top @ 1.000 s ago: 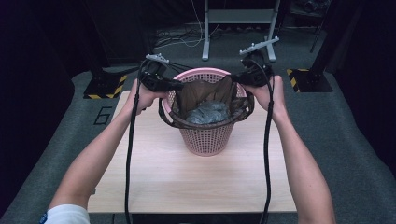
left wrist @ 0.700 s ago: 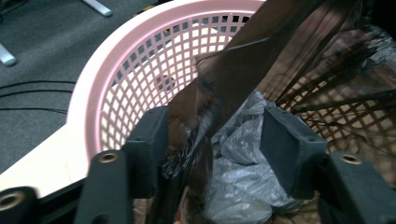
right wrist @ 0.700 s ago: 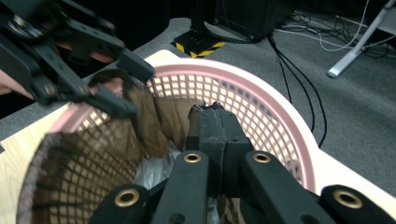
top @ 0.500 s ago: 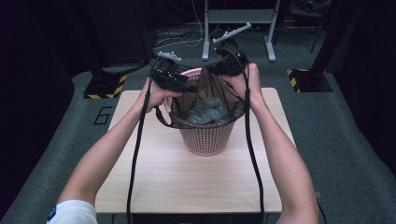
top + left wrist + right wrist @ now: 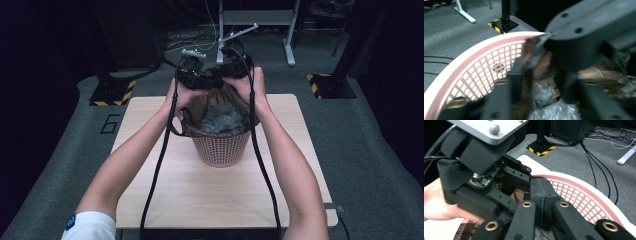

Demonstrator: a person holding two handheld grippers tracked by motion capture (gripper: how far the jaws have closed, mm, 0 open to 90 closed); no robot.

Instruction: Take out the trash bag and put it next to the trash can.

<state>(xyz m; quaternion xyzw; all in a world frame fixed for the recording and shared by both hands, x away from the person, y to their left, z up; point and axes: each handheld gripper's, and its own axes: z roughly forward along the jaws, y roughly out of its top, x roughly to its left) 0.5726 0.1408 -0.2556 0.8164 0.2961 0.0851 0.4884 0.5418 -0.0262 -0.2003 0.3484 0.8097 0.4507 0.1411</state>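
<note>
Both hand-held grippers meet above the pink basket on the tabletop: left hand-held gripper and right hand-held gripper each pinch the brown bag lining it.

Lab/studio, black curtains, hazard-striped stand bases, floor cables

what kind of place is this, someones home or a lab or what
Most likely a lab or recording studio, not a home. A small wooden table stands alone on grey carpet, ringed by dark curtains. Yellow-black striped stand bases and loose cables lie on the floor behind it, near a white metal frame.
</note>
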